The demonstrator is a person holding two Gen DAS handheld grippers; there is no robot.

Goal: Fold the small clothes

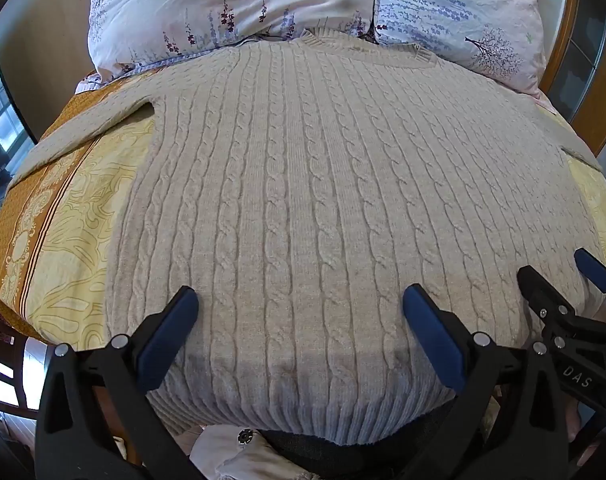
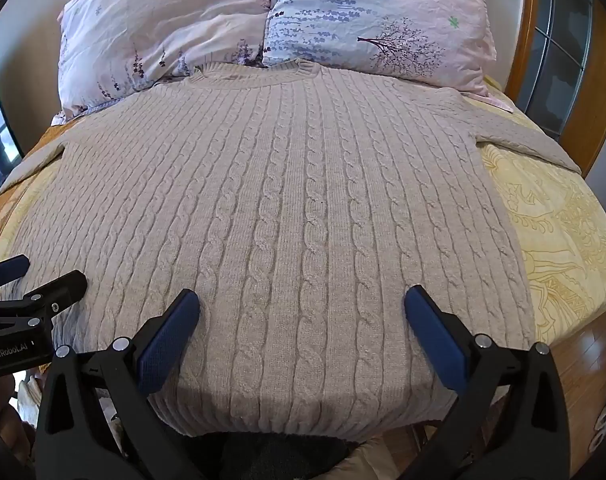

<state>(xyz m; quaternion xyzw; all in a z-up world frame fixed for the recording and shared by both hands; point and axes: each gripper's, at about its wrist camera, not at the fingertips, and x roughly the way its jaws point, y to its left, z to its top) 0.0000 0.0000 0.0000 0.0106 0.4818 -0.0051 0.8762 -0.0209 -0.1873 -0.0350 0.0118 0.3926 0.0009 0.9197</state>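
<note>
A beige cable-knit sweater lies flat on the bed, collar at the far end, sleeves spread to both sides, hem at the near edge. It also fills the right wrist view. My left gripper is open just above the sweater's lower part, near the hem. My right gripper is open over the hem too, to the right of the left one. The right gripper shows at the right edge of the left wrist view, and the left gripper at the left edge of the right wrist view.
The bed has a yellow and orange patterned sheet. Two floral pillows lie against the sweater's collar. A wooden headboard or frame stands at the right. Wooden floor shows beside the bed. Other cloth lies below the near edge.
</note>
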